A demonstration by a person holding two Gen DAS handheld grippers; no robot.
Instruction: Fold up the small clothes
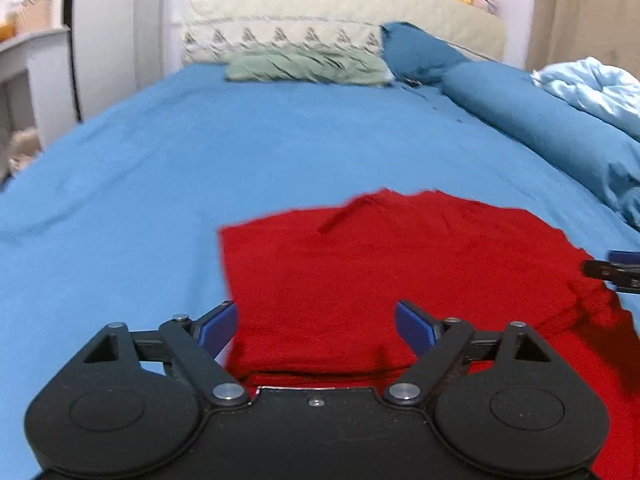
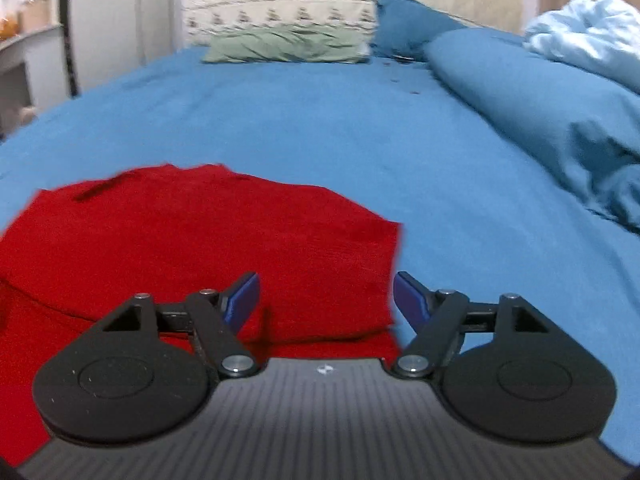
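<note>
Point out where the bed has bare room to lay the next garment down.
Bare blue sheet lies left of the red garment, and between it and the green pillow. The right is crowded: the rolled blue duvet and light blue blanket.

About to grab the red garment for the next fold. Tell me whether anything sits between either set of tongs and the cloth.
Nothing visible does. The left tongs stand open over the near left edge of the red garment, and the right tongs stand open over its near right edge. Only the blue bedsheet lies around it; the pillows sit far off.
</note>
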